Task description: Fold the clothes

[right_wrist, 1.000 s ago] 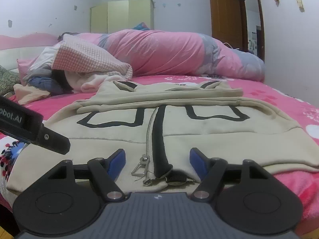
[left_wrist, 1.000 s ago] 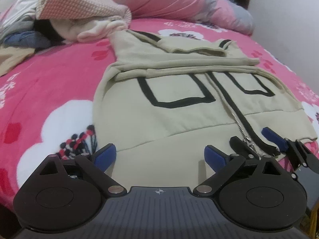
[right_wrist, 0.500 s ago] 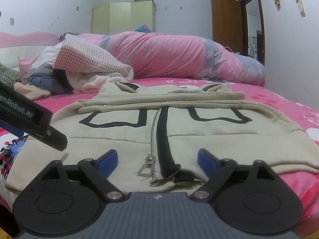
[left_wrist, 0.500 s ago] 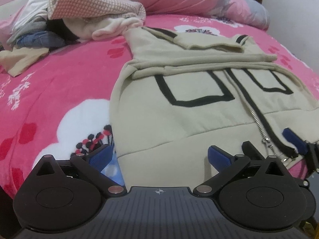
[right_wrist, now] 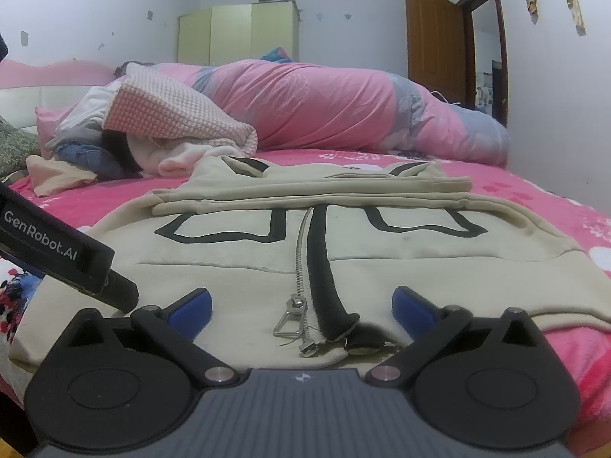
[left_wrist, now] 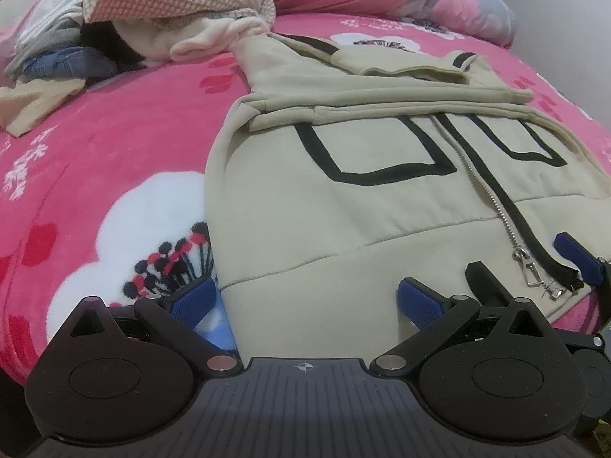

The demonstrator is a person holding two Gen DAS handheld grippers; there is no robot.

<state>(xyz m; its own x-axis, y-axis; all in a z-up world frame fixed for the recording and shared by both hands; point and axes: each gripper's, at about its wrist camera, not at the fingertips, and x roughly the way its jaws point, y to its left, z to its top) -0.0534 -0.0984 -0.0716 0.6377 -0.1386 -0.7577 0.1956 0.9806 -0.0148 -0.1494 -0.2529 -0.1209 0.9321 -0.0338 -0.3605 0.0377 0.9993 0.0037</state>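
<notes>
A beige zip-up jacket (right_wrist: 343, 252) lies flat on the pink flowered blanket (left_wrist: 114, 160) of a bed, hem toward the near edge, collar toward the far side. Its sleeves are folded across the chest in a band. Black rectangular outlines mark the front on either side of a metal zipper (right_wrist: 301, 263) with a black placket; the zipper pull (right_wrist: 290, 316) lies at the near hem.

The left gripper (left_wrist: 305, 297) points down at the near left corner of the jacket with its fingers spread wide. The left blue pad (left_wrist: 193, 297) sits over the blanket just beside the jacket's left edge; the right pad (left_wrist: 418, 301) is over the hem. Nothing is pinched.

The right gripper (right_wrist: 301, 305) sits low at the near hem with its fingers spread wide, having just been opening. The zipper end lies between the blue pads (right_wrist: 414, 305), which do not press on it.

No containers are in view.

At the far left lies a heap of clothes (right_wrist: 126, 145): a pink checked piece on top, white, dark and blue denim items beneath, a pale garment trailing toward the jacket's collar and just touching it. A rolled pink and grey quilt (right_wrist: 343, 110) runs along the far side of the bed. Beyond stand a pale green wardrobe (right_wrist: 236, 38) and an open brown door (right_wrist: 431, 45). Nothing lies on the jacket itself.
</notes>
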